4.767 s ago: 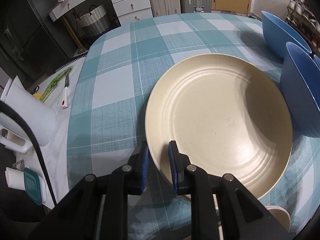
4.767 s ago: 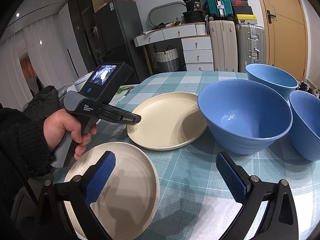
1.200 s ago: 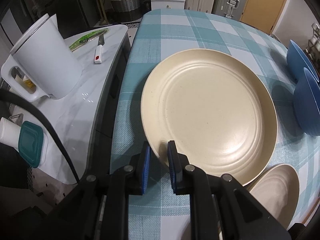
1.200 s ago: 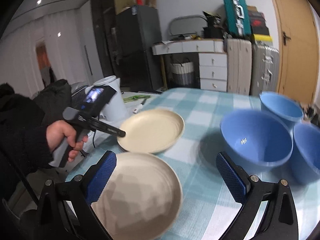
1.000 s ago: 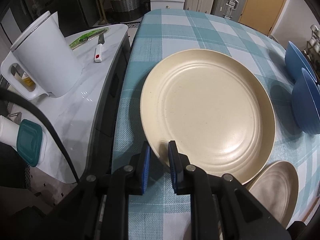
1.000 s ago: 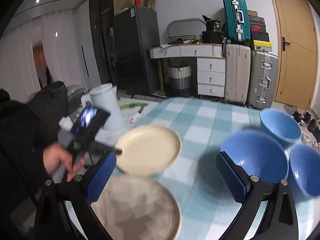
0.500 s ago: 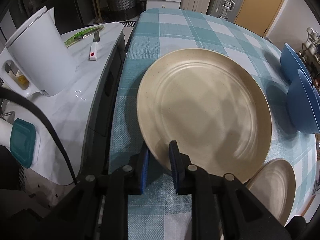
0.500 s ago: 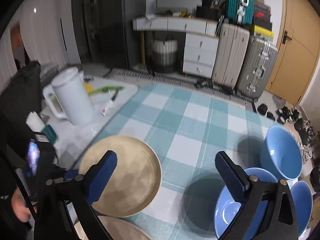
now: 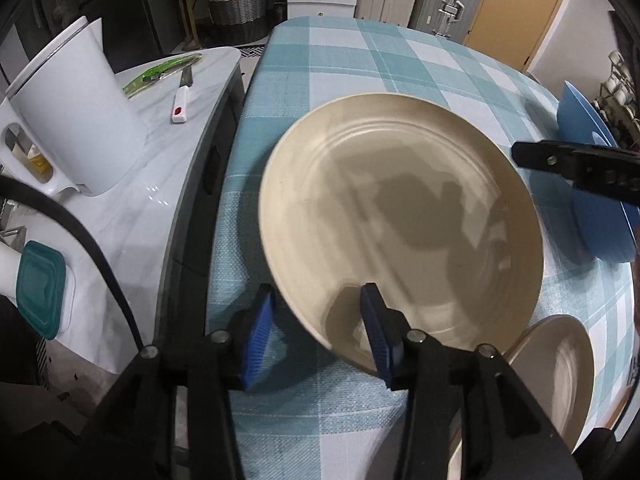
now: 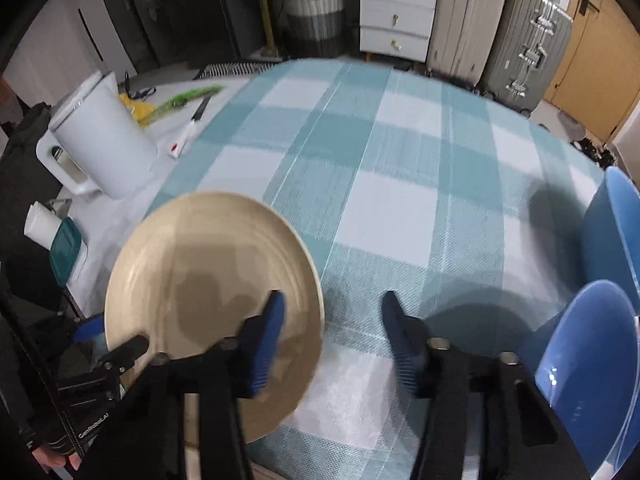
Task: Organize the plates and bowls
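Left tongs [image 10: 86, 334] handle reads "GenRobot.AI"; plate [image 10: 212, 280] unmarked.

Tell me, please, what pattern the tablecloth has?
The tablecloth is a teal-and-white check, clearest in the right wrist view.

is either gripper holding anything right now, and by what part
Nothing is gripped. The left gripper has just opened, its fingers straddling the large cream plate's near rim without pressing it. The right gripper is closing over bare tablecloth.
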The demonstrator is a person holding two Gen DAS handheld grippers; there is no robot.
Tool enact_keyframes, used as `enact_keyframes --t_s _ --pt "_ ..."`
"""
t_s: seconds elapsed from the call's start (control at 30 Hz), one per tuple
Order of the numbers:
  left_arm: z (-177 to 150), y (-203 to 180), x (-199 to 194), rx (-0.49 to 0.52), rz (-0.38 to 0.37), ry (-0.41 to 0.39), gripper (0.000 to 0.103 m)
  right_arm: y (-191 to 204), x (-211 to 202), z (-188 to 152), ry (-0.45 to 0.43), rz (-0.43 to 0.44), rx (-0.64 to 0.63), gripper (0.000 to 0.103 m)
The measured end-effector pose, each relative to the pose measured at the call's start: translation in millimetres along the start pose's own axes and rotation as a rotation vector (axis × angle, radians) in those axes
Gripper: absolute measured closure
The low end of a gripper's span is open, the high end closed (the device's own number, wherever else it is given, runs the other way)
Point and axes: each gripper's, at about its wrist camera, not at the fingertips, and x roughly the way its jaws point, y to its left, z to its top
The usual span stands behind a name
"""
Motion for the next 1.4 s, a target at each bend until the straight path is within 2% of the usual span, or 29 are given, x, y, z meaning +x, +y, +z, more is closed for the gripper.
enact_keyframes --t_s 0.13,0.43,0.77,0.9,1.03,1.17,1.3,1.37,1.4 --pt "2.0 -0.6 0.0 -0.009 -0.019 0.005 0.059 4.4 6.7 -3.2 0.019 0.009 -0.028 0.067" --pt "3.0 0.5 0.7 -0.031 -0.072 0.012 0.059 0.2 18.3 -6.2 0.048 0.055 0.006 0.094" --pt "3.8 -1.8 1.2 -0.04 -0.055 0.006 0.057 -7.3 23.6 -11.0 0.055 0.105 0.072 0.095" --pt "4.9 0.9 1.7 -0.044 -0.071 0.005 0.056 -14.8 24.6 -12.9 0.058 0.149 0.128 0.095" --pt "7.3 3.4 2.6 -0.065 -0.071 0.011 0.055 -8.4 21.0 -15.4 0.05 0.123 0.09 0.096" --pt "7.9 -2.1 4.0 -0.047 -0.03 0.018 0.055 -9.9 20.3 -18.4 0.049 0.133 0.1 0.096" --pt "7.8 -5.1 5.3 -0.032 -0.032 0.02 0.047 -11.5 19.0 -19.6 0.051 0.128 0.107 0.097" --pt "8.4 -5.1 5.5 -0.039 -0.046 0.023 0.04 -11.8 16.9 -19.7 0.048 0.125 0.106 0.097" --pt "8.8 -5.4 6.4 -0.043 -0.043 0.029 0.027 -12.1 16.2 -19.5 0.049 0.124 0.107 0.097"
